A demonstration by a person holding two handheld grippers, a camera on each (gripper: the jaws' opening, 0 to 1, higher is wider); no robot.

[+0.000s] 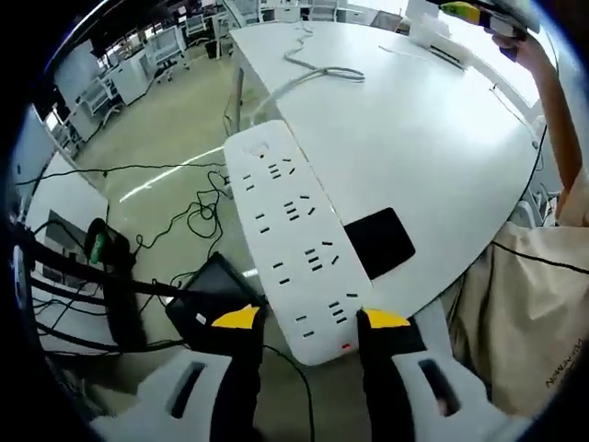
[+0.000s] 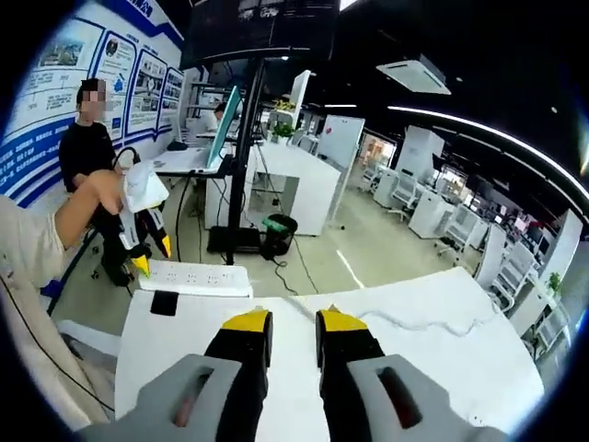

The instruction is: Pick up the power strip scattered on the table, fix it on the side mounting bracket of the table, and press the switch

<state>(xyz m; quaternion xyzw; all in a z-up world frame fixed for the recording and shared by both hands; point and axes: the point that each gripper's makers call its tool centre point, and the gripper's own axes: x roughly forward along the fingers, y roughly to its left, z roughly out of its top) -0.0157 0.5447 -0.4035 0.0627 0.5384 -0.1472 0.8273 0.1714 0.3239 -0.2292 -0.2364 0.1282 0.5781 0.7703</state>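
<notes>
The left gripper (image 1: 305, 320) is clamped on the strip (image 1: 292, 237): its yellow-tipped jaws pinch the near end, one on each long side, right by the red switch (image 1: 346, 347). The white strip runs away from the jaws, sockets up, lying along the table (image 1: 433, 147) edge and partly overhanging it, the floor below. A black pad (image 1: 378, 241) on the tabletop sits just beside the strip. The cord (image 1: 308, 75) trails off from the far end across the table.

In the right gripper view, the left gripper (image 2: 148, 250) holds the strip (image 2: 195, 277) at the table's (image 2: 405, 341) far edge, a hand (image 2: 103, 191) above it. The black pad (image 2: 164, 302) lies just near that end. The right gripper (image 2: 293, 320) hangs over the tabletop, well apart from the strip, jaws nearly together with a thin gap and nothing between them.
</notes>
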